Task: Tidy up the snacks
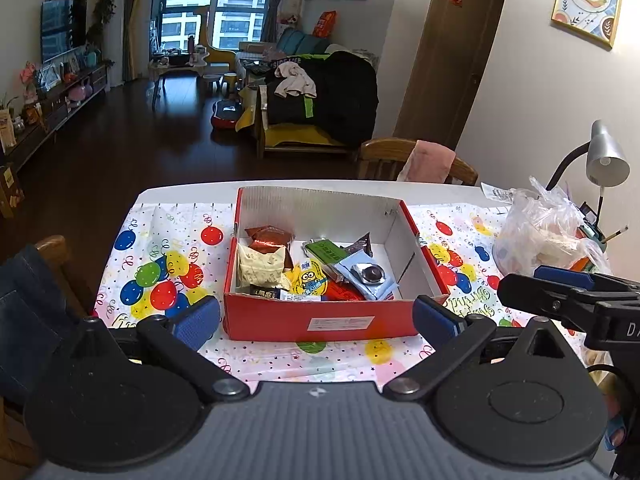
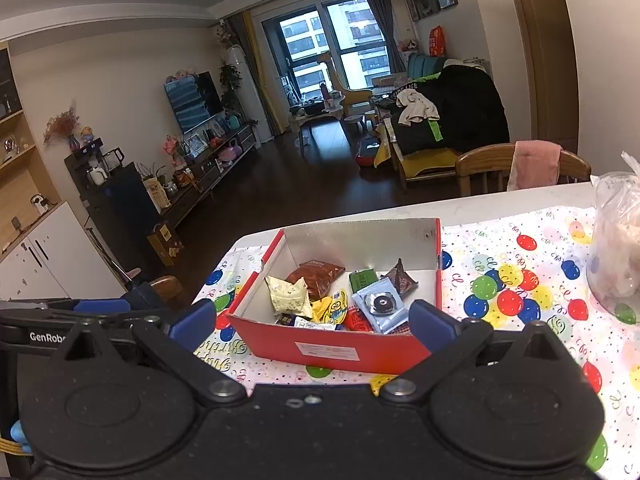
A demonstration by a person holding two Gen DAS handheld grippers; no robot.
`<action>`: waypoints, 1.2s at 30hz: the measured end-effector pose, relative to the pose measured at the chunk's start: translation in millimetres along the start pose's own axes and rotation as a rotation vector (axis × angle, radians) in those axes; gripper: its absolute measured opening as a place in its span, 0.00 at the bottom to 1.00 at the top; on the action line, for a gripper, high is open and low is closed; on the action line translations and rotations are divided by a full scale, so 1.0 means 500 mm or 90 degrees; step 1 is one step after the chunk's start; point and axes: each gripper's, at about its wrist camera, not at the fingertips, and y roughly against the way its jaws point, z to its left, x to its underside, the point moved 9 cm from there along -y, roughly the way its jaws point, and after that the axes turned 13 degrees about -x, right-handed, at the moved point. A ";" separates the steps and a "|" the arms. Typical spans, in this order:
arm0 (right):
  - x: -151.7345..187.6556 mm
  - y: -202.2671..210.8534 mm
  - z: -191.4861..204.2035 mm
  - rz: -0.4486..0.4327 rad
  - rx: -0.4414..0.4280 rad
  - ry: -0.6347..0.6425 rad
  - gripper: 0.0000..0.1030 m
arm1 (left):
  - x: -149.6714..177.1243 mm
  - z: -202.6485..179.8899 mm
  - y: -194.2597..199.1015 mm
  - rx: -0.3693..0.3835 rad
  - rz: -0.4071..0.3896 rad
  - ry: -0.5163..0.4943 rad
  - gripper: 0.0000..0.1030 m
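Two tools level | left tool (image 1: 316, 320), right tool (image 2: 314, 326) spread, empty | facing red box (image 1: 320, 320)

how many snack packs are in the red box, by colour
In the red box:
Cream/pale yellow: 1
Red-brown: 1
Green: 1
Light blue: 1
Dark brown: 1
Yellow cartoon: 1
Red: 1
Black: 1
Total: 8 visible; more may be hidden beneath.

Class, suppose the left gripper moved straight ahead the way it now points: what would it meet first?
Probably the near wall of the red cardboard box, which sits between the open left gripper fingers; depth is uncertain.
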 end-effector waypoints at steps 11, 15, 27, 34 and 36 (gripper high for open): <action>0.003 -0.001 0.002 0.003 -0.006 0.004 1.00 | -0.001 -0.014 0.011 -0.008 -0.013 0.002 1.00; 0.004 -0.001 0.003 0.003 -0.008 0.002 1.00 | 0.000 -0.010 0.011 -0.014 -0.011 0.007 1.00; 0.007 -0.005 0.008 0.007 -0.009 0.003 1.00 | 0.008 -0.004 0.009 -0.019 -0.007 0.015 1.00; 0.006 -0.007 0.011 0.005 -0.010 0.006 1.00 | 0.007 0.002 0.011 -0.028 -0.014 0.024 1.00; 0.009 -0.012 0.016 0.002 -0.011 0.007 1.00 | 0.004 0.003 0.013 -0.031 -0.019 0.025 1.00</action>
